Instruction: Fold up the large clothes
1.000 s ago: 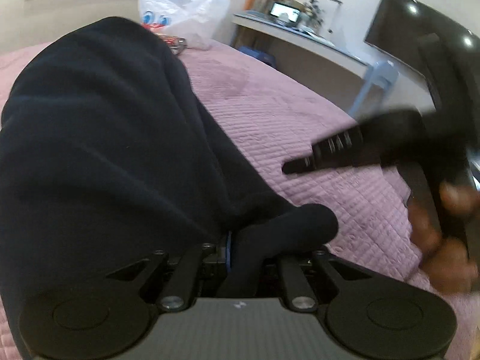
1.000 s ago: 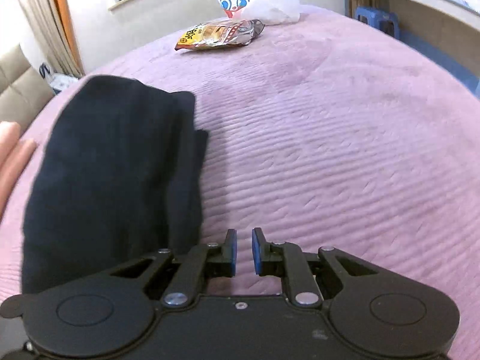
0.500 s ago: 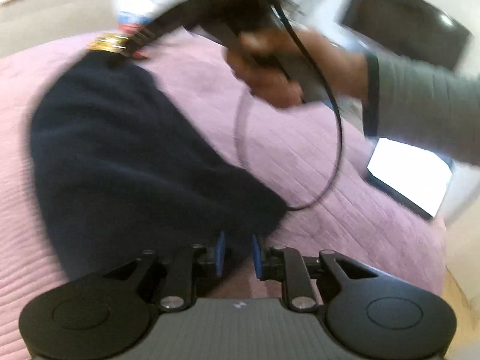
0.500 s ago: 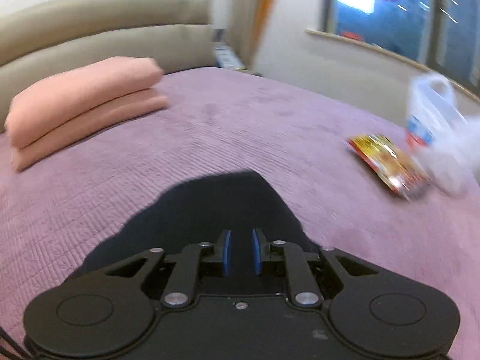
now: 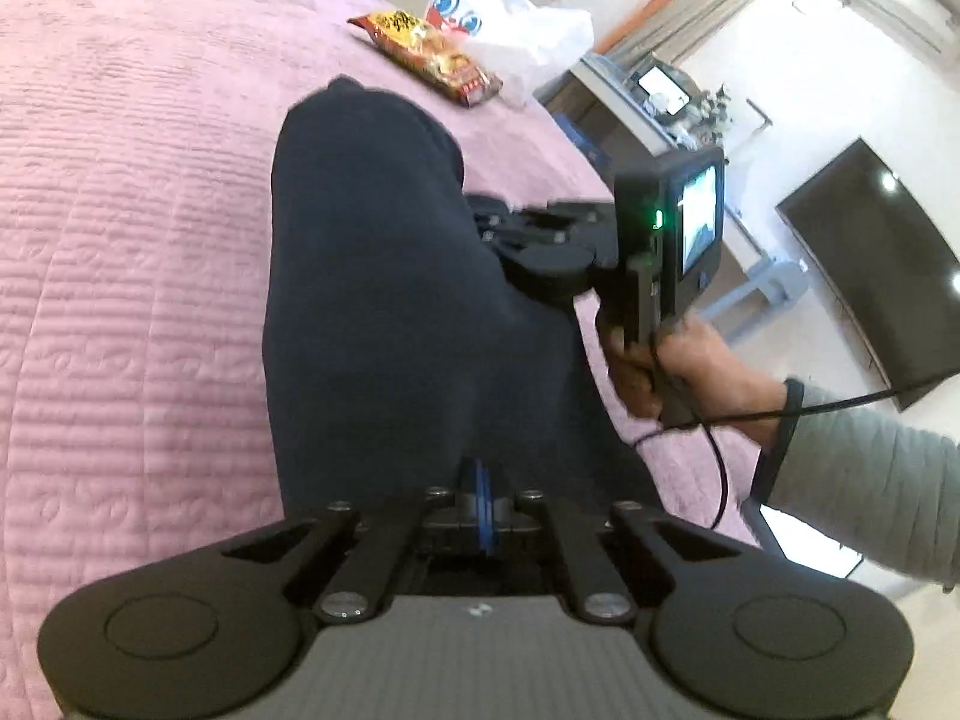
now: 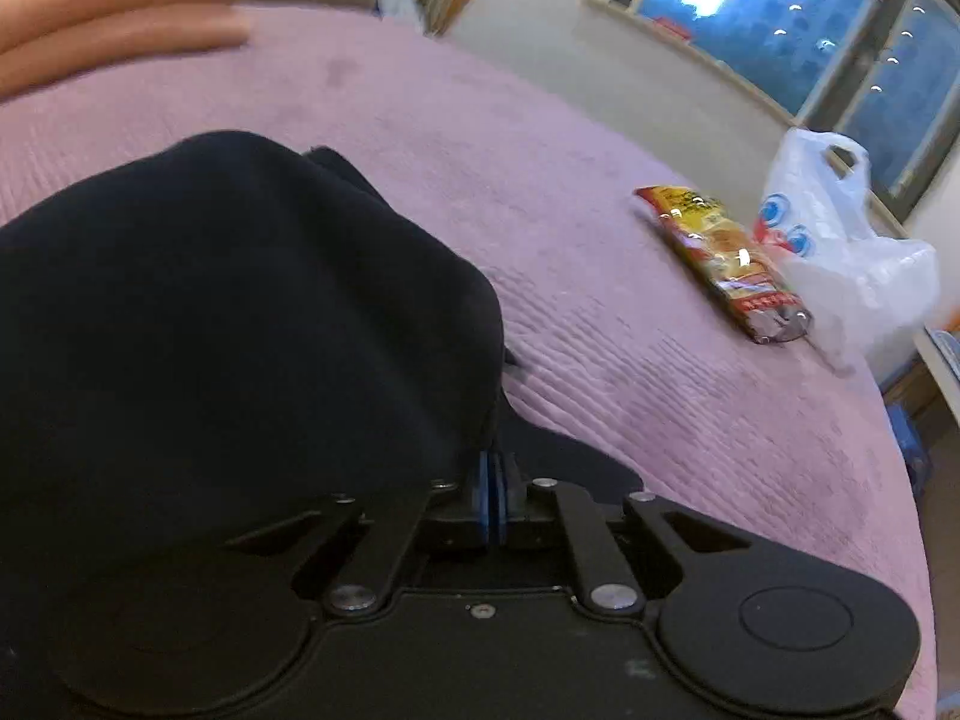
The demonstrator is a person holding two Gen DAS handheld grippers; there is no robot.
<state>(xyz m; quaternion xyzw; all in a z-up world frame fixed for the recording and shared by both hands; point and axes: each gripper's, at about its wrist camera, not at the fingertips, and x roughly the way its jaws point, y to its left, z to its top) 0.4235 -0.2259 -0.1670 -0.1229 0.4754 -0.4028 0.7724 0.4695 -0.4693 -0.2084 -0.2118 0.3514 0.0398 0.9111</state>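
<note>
**Both tools now pinched on the dark garment**

A second ago the left tool (image 5: pixel 480 501) held a rolled end of the dark garment (image 5: pixel 384 276) while the right tool (image 6: pixel 491 495) hung slightly parted over bare bedspread, off to the garment's side. Now both have swung round to the garment's near edges. Each pair of blue pads is pressed together with dark cloth caught between them, as far as I can make out: the left at the near end, the right at a side edge where the cloth bunches up over it. To me that reads as a fresh two-point grip, ready to lift or carry one part over for another fold.

The garment lies as a long, already narrowed strip down the pink quilted bed (image 5: pixel 120 276). Beyond its far end sit a snack packet (image 6: pixel 723 264) and a white plastic bag (image 6: pixel 840 240), near enough that a fold pushed that way could brush them. A peach folded blanket (image 6: pixel 120 12) rests at the bed's far corner, well apart. The right hand (image 5: pixel 678 366) and its cable trail close beside the cloth.
</note>
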